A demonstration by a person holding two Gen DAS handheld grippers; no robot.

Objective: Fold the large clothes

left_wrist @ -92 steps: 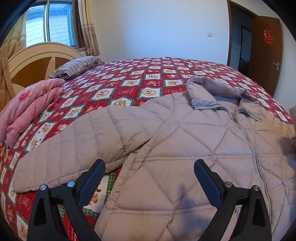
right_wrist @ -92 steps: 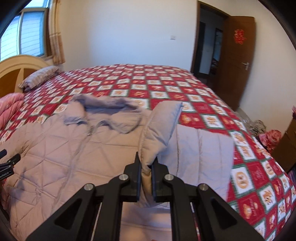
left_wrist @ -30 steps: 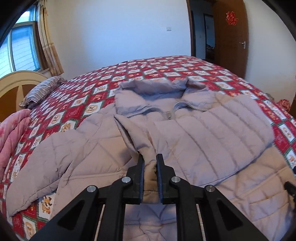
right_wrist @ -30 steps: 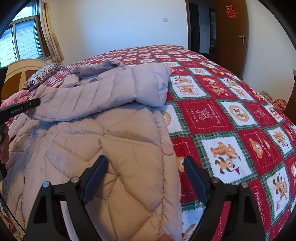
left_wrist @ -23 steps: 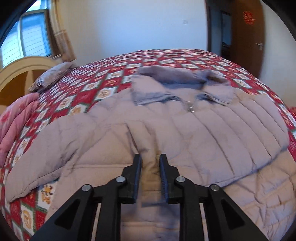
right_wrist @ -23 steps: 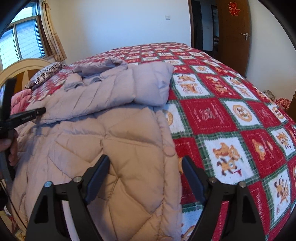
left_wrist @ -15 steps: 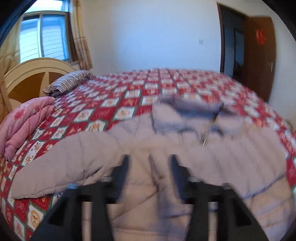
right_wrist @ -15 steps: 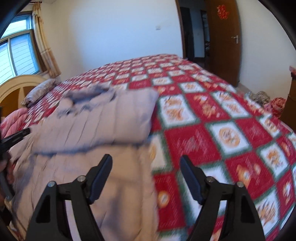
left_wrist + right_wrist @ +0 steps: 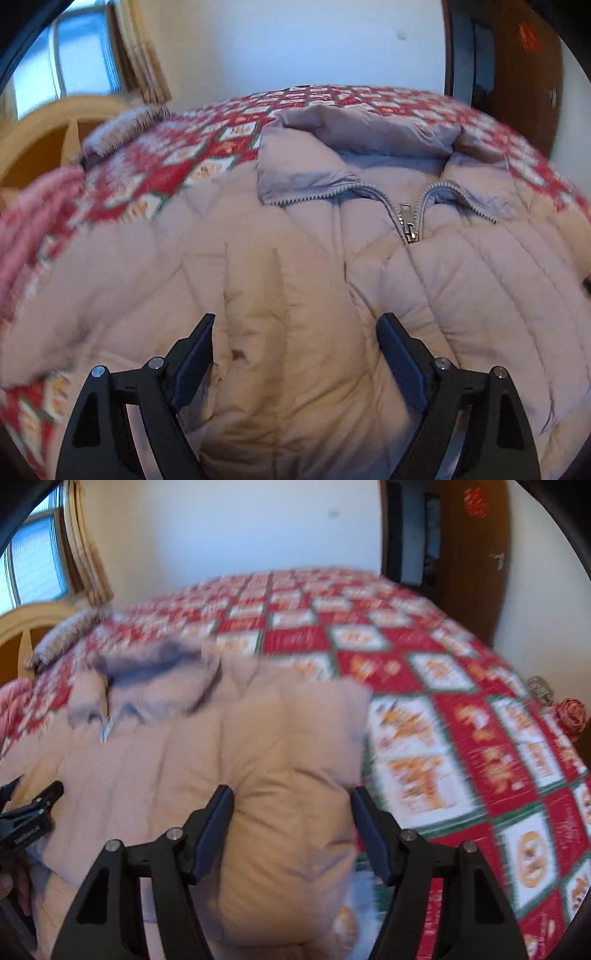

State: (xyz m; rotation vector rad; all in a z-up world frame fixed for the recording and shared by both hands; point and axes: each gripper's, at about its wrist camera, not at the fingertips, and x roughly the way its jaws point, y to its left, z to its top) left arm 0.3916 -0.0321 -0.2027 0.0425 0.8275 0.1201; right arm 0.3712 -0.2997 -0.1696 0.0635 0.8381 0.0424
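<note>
A beige quilted jacket (image 9: 369, 258) lies front-up on the bed, collar (image 9: 362, 136) at the far side, zipper pull (image 9: 408, 227) just below it. Its sleeve is folded across the chest. My left gripper (image 9: 295, 354) hovers low over the middle of the chest with its jaws opening wide; fabric lies under them but is not pinched. In the right wrist view, my right gripper (image 9: 291, 823) is over the jacket's (image 9: 166, 760) puffy folded right side. Its jaws are closing with that bulge between them, and the pads are not clearly pressing. The left gripper's finger (image 9: 33, 812) shows at the left edge.
The red patchwork quilt (image 9: 461, 720) covers the bed to the right of the jacket. A striped pillow (image 9: 122, 129), a pink blanket (image 9: 33, 221) and the wooden headboard (image 9: 37, 140) are at the left. A brown door (image 9: 472, 554) and floor clutter (image 9: 570, 712) are at the right.
The left gripper let go of the sleeve cuff, opened wide and dropped closer to the chest. The right gripper swung left over the jacket's folded side and its jaws narrowed.
</note>
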